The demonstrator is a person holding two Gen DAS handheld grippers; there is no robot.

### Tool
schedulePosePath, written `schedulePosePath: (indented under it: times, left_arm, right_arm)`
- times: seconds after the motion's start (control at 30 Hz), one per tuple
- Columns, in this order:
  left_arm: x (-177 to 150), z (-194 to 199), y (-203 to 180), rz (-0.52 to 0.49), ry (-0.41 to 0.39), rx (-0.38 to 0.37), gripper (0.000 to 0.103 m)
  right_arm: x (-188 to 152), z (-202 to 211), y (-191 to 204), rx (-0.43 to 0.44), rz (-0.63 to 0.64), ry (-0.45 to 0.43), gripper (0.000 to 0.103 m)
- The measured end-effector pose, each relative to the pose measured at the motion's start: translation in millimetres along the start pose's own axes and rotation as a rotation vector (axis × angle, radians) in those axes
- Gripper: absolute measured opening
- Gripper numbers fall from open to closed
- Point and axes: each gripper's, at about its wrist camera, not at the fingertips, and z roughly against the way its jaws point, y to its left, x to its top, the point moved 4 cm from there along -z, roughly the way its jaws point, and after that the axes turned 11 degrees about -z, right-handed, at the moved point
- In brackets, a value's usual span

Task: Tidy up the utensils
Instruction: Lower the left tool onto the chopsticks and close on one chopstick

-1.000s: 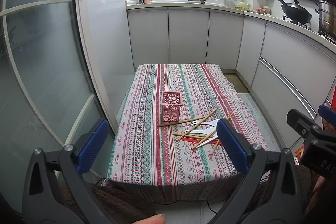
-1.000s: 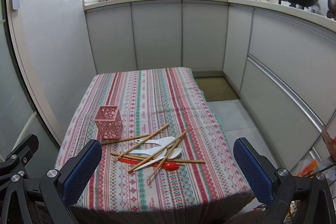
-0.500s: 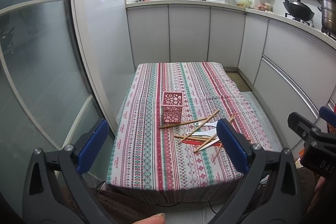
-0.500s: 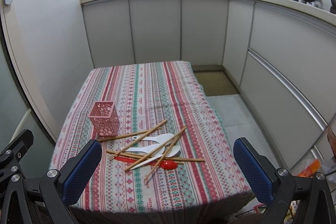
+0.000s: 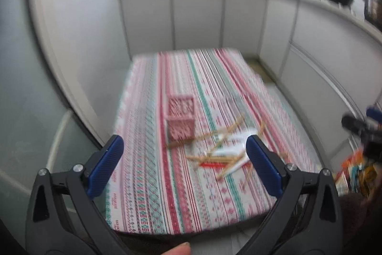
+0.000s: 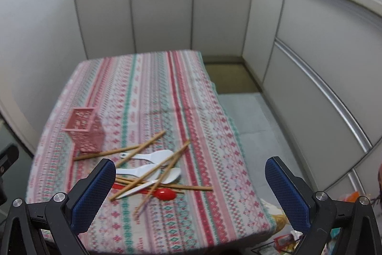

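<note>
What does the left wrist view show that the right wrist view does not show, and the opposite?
Only the left wrist view shows the left gripper, open, and a fingertip at the bottom edge. Only the right wrist view shows the right gripper, open, and a sharp red spoon. Both show the pink basket, the chopsticks and the striped tablecloth.

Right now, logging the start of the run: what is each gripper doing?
Left gripper: open, holding nothing.
Right gripper: open, holding nothing.
</note>
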Motion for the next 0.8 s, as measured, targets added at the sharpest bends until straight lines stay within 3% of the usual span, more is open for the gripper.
schedulePosePath:
  times: [0.07, 0.27, 0.4, 0.63, 0.8]
  left_arm:
    - [7.1, -18.8, -4.8, -0.011, 0.033, -0.084, 0.102]
    - [28.0, -71.6, -24.7, -0.101, 0.112, -0.156, 0.101]
    - [41.9, -115.4, -40.6, -0.119, 0.172, -0.236, 0.093]
    - [51.1, -197.8, -84.4, -0.222, 0.305, -0.355, 0.051]
    - [51.1, -252.4, -109.4, -0.259, 0.375, -0.374, 0.031]
  right_arm:
    - [7.8, -18.7, -7.6, -0.004, 0.0, 0.04, 0.103]
    - [25.1, -84.8, -20.7, 0.049, 0.015, 0.2, 0.103]
    - [28.7, -130.2, -33.1, 0.12, -0.044, 0.313, 0.098]
    - [12.1, -210.6, -64.5, 0.1, -0.201, 0.48, 0.072]
    - [15.9, -243.4, -80.5, 0.048, -0.261, 0.51, 0.071]
